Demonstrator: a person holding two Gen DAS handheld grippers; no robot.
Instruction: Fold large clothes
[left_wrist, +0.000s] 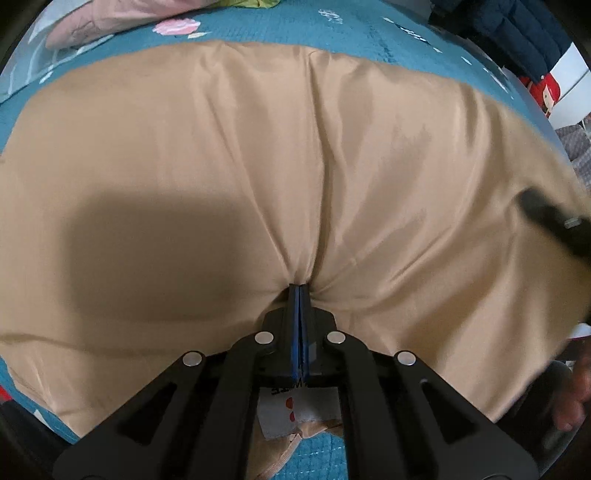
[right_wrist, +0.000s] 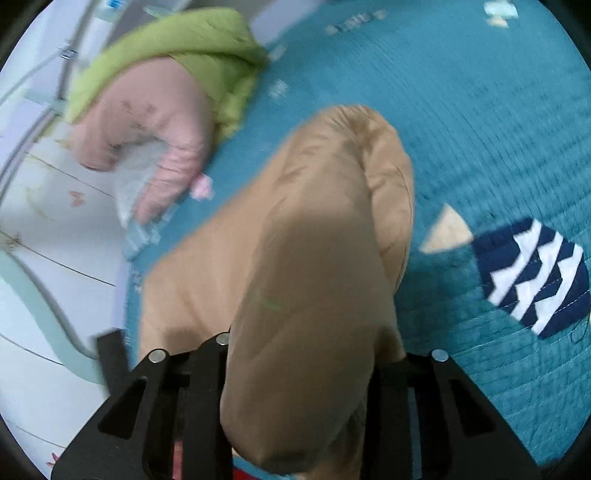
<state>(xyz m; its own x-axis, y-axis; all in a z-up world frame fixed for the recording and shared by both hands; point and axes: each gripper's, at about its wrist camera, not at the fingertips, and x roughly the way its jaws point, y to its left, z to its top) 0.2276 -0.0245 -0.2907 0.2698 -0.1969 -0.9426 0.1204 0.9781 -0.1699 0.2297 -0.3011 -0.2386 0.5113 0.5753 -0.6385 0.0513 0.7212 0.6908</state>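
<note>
**Tan garment pinched at its near edge, one part lifted**

The tan padded garment (left_wrist: 258, 155) lies spread flat on the teal quilted bedspread (left_wrist: 280, 33), its broad body stretching from side to side across the left wrist view. A centre crease runs away from the camera toward the far edge. In the right wrist view a long padded part of the same garment (right_wrist: 314, 258) runs away from the camera and slightly right, its rounded end lying on the bedspread.

The left gripper (left_wrist: 300, 290) is clenched on the garment's near edge, blue pads pressed together with the cloth bunching into folds around the tips. A white label (left_wrist: 295, 413) shows just behind the jaws.

The right gripper (right_wrist: 303, 369) has the thick tan part lying between its fingers; the cloth covers the pads, so whether they press on it cannot be told. Its jaws stand partly apart.

Pink (right_wrist: 155, 122) and green (right_wrist: 192, 40) garments sit at the bedspread's far corner.
</note>
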